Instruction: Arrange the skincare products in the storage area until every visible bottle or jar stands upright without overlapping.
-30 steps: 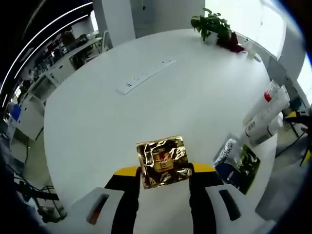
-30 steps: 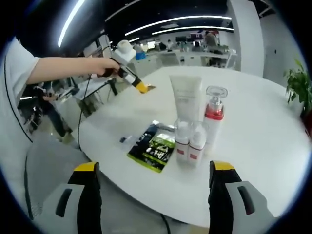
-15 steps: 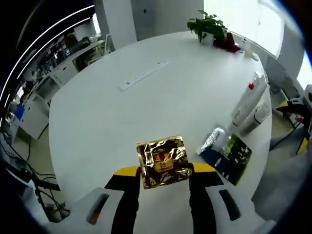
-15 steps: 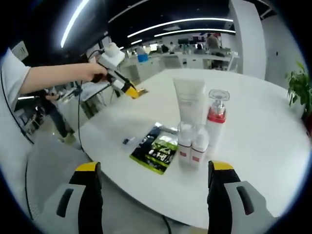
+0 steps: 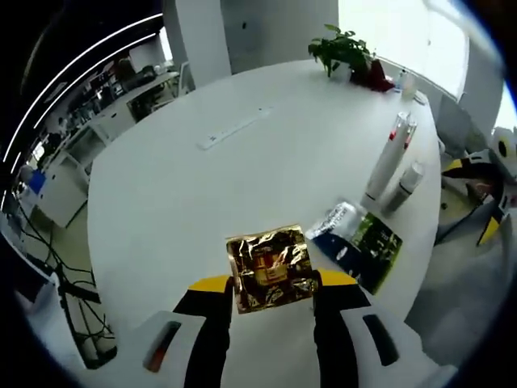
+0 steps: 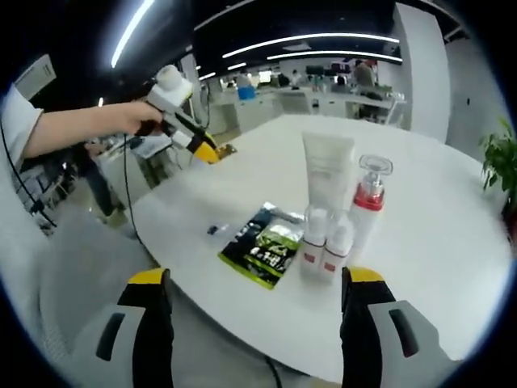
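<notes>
My left gripper [image 5: 271, 283] is shut on a crinkled gold foil sachet [image 5: 270, 270], held above the round white table [image 5: 202, 202]. In the right gripper view a hand holds that gripper [image 6: 212, 151] up at the table's far left. A white tube [image 6: 327, 174], a pump bottle with a red collar [image 6: 370, 206] and two small white bottles [image 6: 325, 246] stand upright in a tight group. A green and black sachet [image 6: 271, 246] lies flat beside them. My right gripper [image 6: 254, 323] hangs open off the table's near edge, with nothing between its fingers.
A white power strip [image 5: 234, 129] lies on the far half of the table. A potted plant [image 5: 343, 48] stands at the far edge. The sachets [image 5: 355, 242] and bottles [image 5: 386, 160] sit near the right rim. Desks and chairs surround the table.
The left gripper has drawn back and up with the gold sachet, so the bottles look smaller and farther. The right view has shifted slightly. The bottles and sachets have not moved.
</notes>
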`<state>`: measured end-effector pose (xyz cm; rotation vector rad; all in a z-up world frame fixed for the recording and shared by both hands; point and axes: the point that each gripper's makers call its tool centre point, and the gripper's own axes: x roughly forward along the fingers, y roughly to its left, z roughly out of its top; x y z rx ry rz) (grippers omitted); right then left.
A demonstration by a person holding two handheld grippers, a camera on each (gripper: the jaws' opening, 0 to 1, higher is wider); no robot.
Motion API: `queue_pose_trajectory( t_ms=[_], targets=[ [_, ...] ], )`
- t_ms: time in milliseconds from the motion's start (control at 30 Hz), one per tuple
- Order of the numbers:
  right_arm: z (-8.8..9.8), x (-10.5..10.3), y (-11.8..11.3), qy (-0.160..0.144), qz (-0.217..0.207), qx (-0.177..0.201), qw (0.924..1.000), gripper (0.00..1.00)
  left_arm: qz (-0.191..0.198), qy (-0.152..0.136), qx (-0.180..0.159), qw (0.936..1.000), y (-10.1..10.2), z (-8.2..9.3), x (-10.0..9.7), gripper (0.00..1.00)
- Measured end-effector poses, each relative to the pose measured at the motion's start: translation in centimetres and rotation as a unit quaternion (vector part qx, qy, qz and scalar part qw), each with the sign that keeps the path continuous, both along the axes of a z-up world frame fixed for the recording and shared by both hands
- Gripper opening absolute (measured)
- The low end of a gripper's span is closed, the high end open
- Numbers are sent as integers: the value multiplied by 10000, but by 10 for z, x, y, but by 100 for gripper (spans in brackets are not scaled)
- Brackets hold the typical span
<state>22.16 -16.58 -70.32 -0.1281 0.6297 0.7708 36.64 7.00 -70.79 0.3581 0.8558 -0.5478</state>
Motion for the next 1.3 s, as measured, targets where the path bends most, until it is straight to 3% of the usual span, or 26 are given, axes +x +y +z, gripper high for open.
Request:
queue_pose_trajectory(
  t_ms=[200,633,800,967,1033,1167,1300],
  targets=[
    [-2,-1,1,-4,93,-65,9999,84,44,-23,-115,9999,2,3,-14,44],
    [1,-3,8,-29,262,-80,9996,81,130,-298,-349,9989,0,28,-47,44],
    [9,-4,19,-53,353,115,9993,79,176,-359,-492,9980,-3,34,-59,44],
    [24,-2,34,-83,414,452,9981,76,185,-449,-614,9969,-11,41,-76,44],
    [33,-1,41,-24,397,826,9958,73,156,-483,-637,9967,-19,44,-84,44],
    [54,3,54,161,356,1582,9866,70,94,-549,-695,9960,-26,45,-92,44],
    [66,5,63,275,360,2028,9782,63,52,-582,-861,9946,-40,48,-105,44]
  ],
)
